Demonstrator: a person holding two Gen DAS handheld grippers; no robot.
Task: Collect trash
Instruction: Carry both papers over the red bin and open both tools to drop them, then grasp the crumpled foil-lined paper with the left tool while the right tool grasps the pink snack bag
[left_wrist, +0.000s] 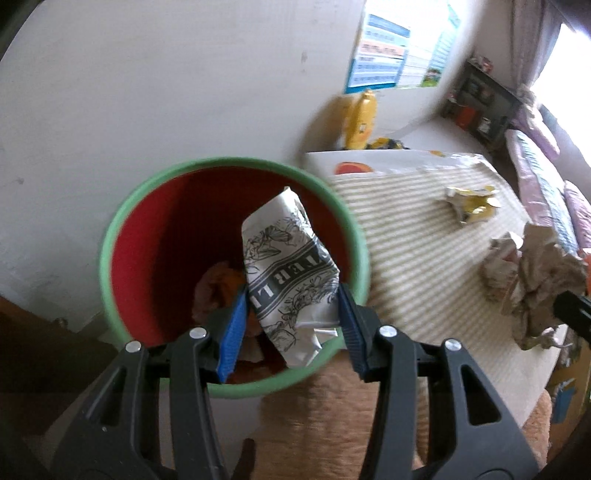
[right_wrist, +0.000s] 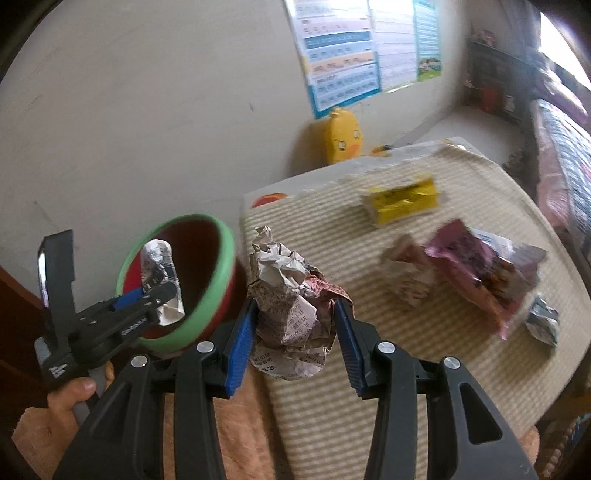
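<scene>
My left gripper (left_wrist: 291, 299) is shut on a white wrapper with black floral print (left_wrist: 288, 266), held over the mouth of a red bin with a green rim (left_wrist: 122, 229); orange-brown trash (left_wrist: 221, 284) lies at the bin's bottom. In the right wrist view the bin (right_wrist: 218, 280) stands left of the striped mat, with the left gripper (right_wrist: 155, 291) and its wrapper (right_wrist: 159, 258) over it. My right gripper (right_wrist: 293, 314) is shut on a crumpled ball of printed paper (right_wrist: 291, 295), held above the mat's near left edge, just right of the bin.
On the striped mat (right_wrist: 369, 369) lie a yellow box (right_wrist: 402, 199), a pink snack bag (right_wrist: 480, 273), a crumpled pale wrapper (right_wrist: 406, 277) and a small foil scrap (right_wrist: 543, 321). A yellow duck toy (right_wrist: 341, 136) stands by the wall. A hand (right_wrist: 70, 402) holds the left gripper.
</scene>
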